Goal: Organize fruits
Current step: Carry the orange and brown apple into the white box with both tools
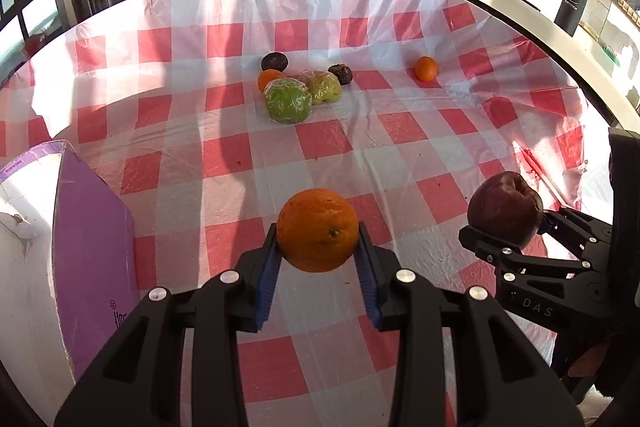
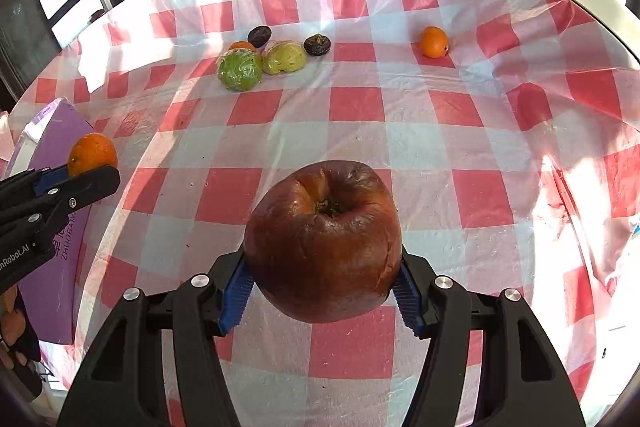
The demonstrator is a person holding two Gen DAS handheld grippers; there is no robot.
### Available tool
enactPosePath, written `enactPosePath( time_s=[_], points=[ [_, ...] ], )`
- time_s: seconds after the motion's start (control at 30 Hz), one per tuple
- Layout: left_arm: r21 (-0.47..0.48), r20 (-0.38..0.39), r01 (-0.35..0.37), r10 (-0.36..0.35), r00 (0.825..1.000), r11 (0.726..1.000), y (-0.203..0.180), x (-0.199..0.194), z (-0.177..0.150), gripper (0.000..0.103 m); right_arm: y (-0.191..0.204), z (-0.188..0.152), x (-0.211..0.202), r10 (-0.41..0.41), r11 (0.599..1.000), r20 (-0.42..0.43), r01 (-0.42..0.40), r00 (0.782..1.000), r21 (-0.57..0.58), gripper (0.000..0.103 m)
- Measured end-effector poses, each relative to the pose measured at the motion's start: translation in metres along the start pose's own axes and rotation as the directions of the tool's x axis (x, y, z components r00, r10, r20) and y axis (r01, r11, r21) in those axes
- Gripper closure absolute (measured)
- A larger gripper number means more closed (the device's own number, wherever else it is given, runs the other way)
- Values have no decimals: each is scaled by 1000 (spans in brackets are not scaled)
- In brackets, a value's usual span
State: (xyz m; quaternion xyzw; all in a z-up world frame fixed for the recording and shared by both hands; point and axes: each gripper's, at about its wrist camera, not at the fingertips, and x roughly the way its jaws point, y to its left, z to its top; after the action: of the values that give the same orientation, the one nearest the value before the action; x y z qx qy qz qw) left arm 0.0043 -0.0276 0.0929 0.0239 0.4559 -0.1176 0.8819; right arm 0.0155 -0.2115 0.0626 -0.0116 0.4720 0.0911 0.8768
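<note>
Left gripper (image 1: 318, 251) clamps one orange (image 1: 318, 229); right gripper (image 2: 324, 279) clamps brown apple (image 2: 323, 241); beyond apple: two oranges, two green fruits, two dark fruits.

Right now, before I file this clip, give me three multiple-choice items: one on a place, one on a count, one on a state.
1. Where is the purple cardboard box?
A. at the table's left edge
B. beside the lone orange at far right
C. among the far fruit cluster

2. How many round oranges show in the left wrist view?
A. one
B. two
C. three

3. What does the right gripper hold?
A. nothing, it is open
B. a shrivelled dark red apple
C. a plastic-wrapped green fruit

Answers:
1 A, the box sits at the left edge in both views.
2 C, one in the left gripper, one in the cluster, one alone at far right.
3 B, its blue pads press both sides of the apple.
</note>
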Motion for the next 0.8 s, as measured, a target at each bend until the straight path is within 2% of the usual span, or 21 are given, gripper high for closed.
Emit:
enactPosePath(
  time_s=[0.27, 0.8],
  points=[
    [15, 5, -32, 32, 999, 999, 39, -36, -7, 67, 57, -4, -12, 16, 998, 11, -16, 1000, -62, 43],
    [-67, 64, -79, 83, 995, 995, 139, -81, -24, 67, 157, 13, -43, 78, 991, 119, -64, 990, -117, 43]
  ],
)
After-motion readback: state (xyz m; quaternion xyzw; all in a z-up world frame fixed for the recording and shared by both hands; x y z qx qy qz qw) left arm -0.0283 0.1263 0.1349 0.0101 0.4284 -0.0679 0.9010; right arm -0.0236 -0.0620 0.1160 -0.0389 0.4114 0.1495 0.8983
